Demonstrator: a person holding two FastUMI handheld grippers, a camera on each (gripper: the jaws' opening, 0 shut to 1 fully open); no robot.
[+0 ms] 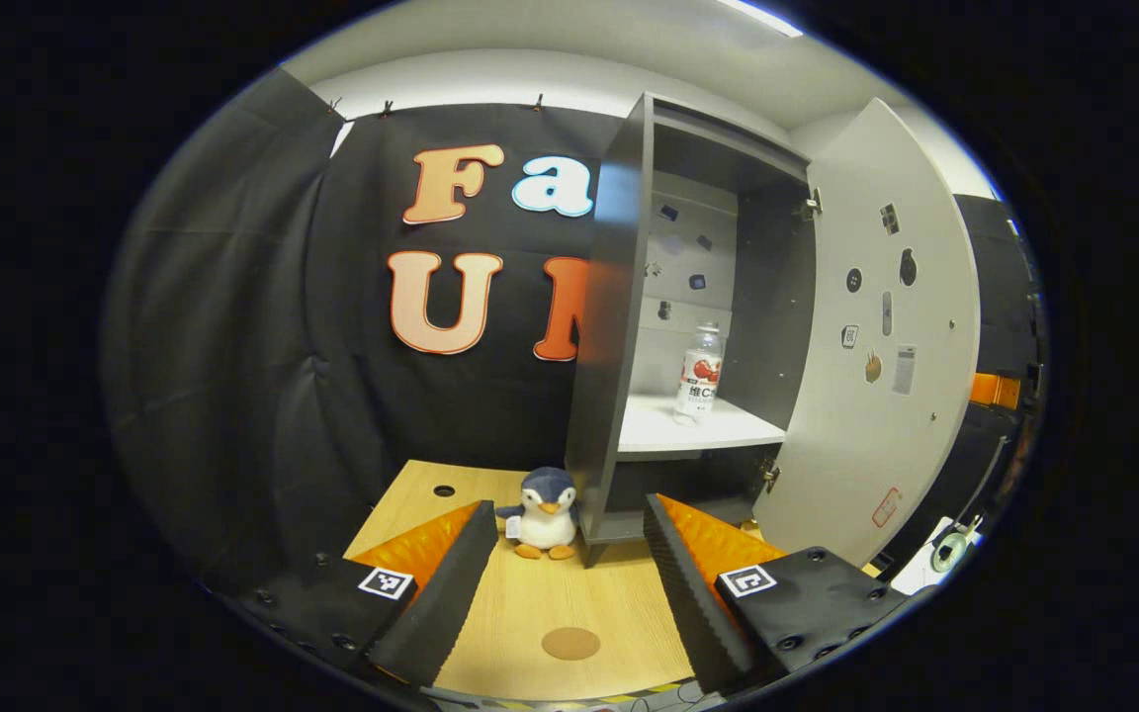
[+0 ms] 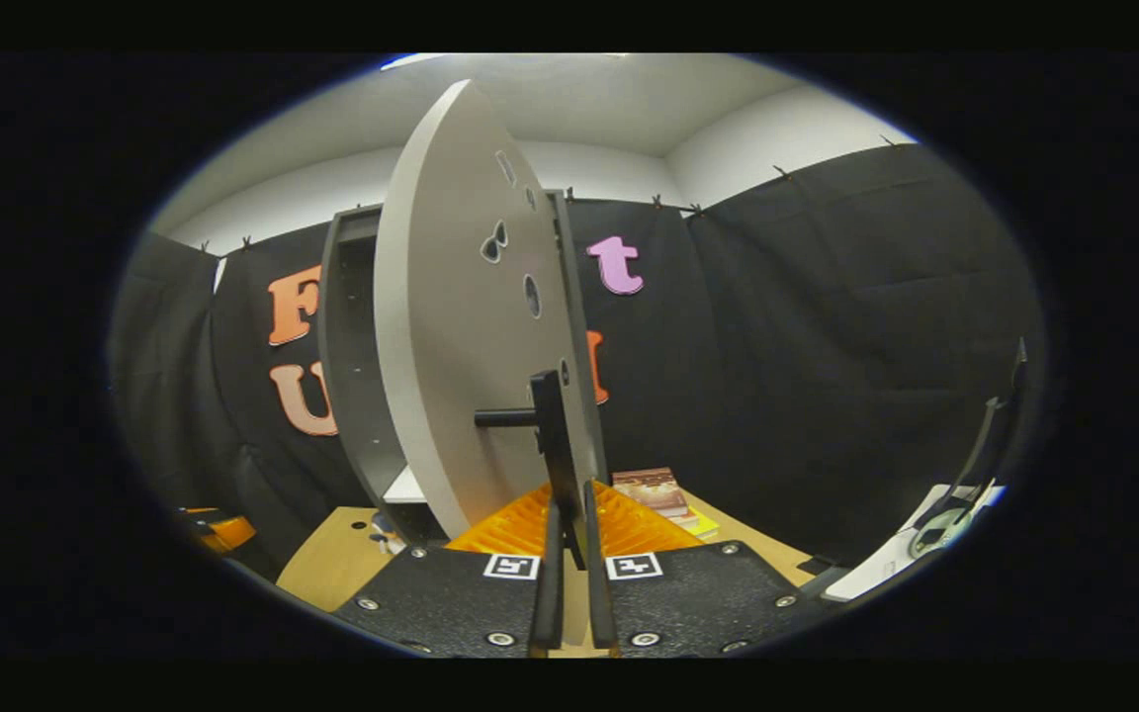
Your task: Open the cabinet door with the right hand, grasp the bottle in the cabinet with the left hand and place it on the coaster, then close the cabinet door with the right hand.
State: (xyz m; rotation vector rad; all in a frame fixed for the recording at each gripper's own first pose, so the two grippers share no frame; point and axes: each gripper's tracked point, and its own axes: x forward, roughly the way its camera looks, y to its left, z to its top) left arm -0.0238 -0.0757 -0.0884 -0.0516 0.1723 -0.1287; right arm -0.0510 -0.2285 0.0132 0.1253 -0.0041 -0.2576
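Observation:
The grey cabinet [image 1: 607,336] stands on the wooden table with its door [image 1: 891,396] swung wide to the right. A clear bottle [image 1: 699,374] with a red and white label stands upright on the white shelf [image 1: 658,430] inside. A round brown coaster [image 1: 570,643] lies on the table near the front edge. My left gripper [image 1: 569,506] is open, low over the table and well short of the cabinet. In the right gripper view the door [image 2: 461,356] is seen nearly edge on, and my right gripper [image 2: 572,519] is shut on the lower end of its black bar handle [image 2: 548,420].
A penguin plush [image 1: 545,514] sits on the table against the cabinet's left front corner, between coaster and cabinet. A stack of books [image 2: 658,489] lies on the table to the right of the door. Black cloth walls close off the back and sides.

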